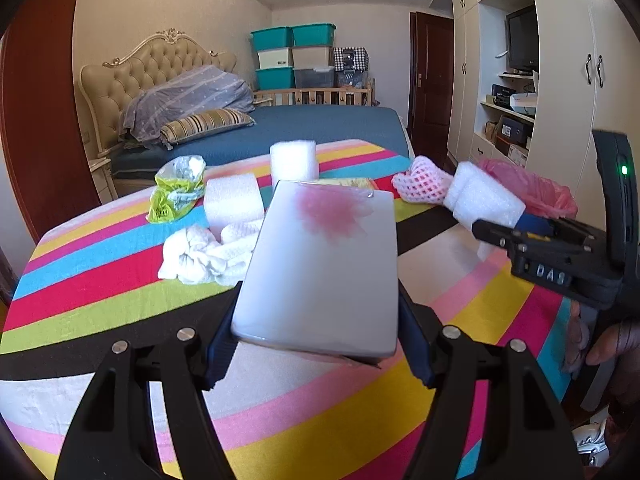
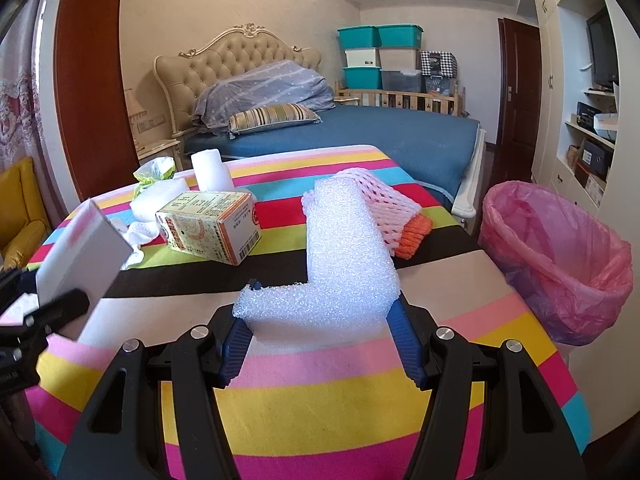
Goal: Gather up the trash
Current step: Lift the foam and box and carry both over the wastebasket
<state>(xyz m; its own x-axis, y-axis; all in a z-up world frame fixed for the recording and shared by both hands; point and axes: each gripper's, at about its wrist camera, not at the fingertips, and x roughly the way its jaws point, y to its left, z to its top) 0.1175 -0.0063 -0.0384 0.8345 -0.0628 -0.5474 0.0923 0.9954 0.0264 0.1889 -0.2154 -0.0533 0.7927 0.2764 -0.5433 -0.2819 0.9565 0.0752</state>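
Note:
My left gripper [image 1: 316, 332] is shut on a white box with a pink blot [image 1: 324, 264] and holds it above the striped table; the box also shows in the right wrist view [image 2: 80, 256]. My right gripper [image 2: 316, 324] is shut on a white L-shaped foam piece [image 2: 344, 264], also seen in the left wrist view [image 1: 484, 196]. A bin with a pink bag [image 2: 560, 256] stands right of the table. On the table lie a carton [image 2: 212, 224], pink foam net [image 2: 384, 204], orange net [image 2: 416, 232], foam rolls [image 1: 232, 200], white netting [image 1: 204, 256] and a yellow-green wrapper [image 1: 176, 192].
The table wears a striped cloth [image 2: 320, 400]. A bed [image 2: 384, 132] stands behind it, with stacked storage boxes [image 2: 380, 56] at the far wall. Wardrobe shelves [image 2: 592, 128] line the right side. A yellow chair [image 2: 20, 208] is at the left.

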